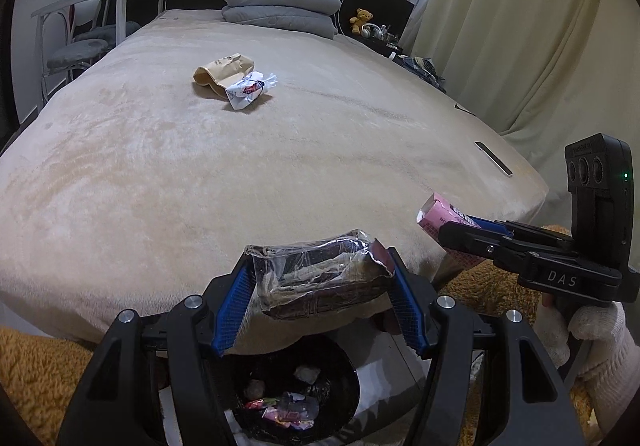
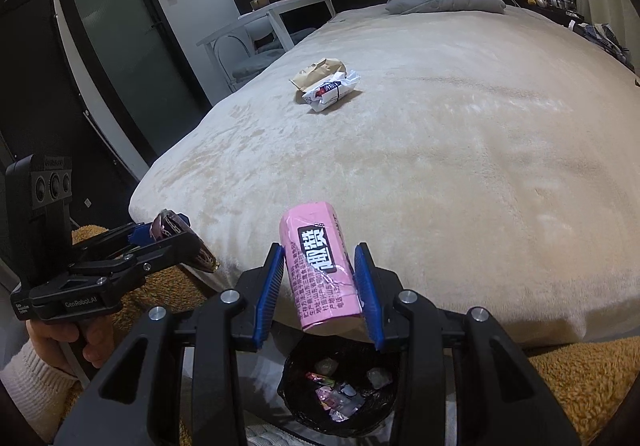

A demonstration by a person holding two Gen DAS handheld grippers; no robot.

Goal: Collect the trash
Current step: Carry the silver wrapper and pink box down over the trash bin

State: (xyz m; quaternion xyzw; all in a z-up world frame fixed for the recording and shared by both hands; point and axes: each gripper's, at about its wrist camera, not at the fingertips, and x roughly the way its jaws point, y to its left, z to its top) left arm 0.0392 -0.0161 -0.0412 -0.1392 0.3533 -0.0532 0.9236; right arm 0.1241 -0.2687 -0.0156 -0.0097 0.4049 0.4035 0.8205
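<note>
Trash rides both grippers over the bin [image 2: 340, 394]: your left gripper [image 1: 322, 278] clamps a cellophane wrapper [image 1: 320, 274], your right gripper [image 2: 320, 282] a pink packet [image 2: 320, 266]; part the fingers next, I judge

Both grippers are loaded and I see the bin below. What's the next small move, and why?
Probably open the right gripper first: its pink pack hangs right above the bin, so it should fall in. The left gripper grips the dark wrapper above the bin as well and can release next.
</note>
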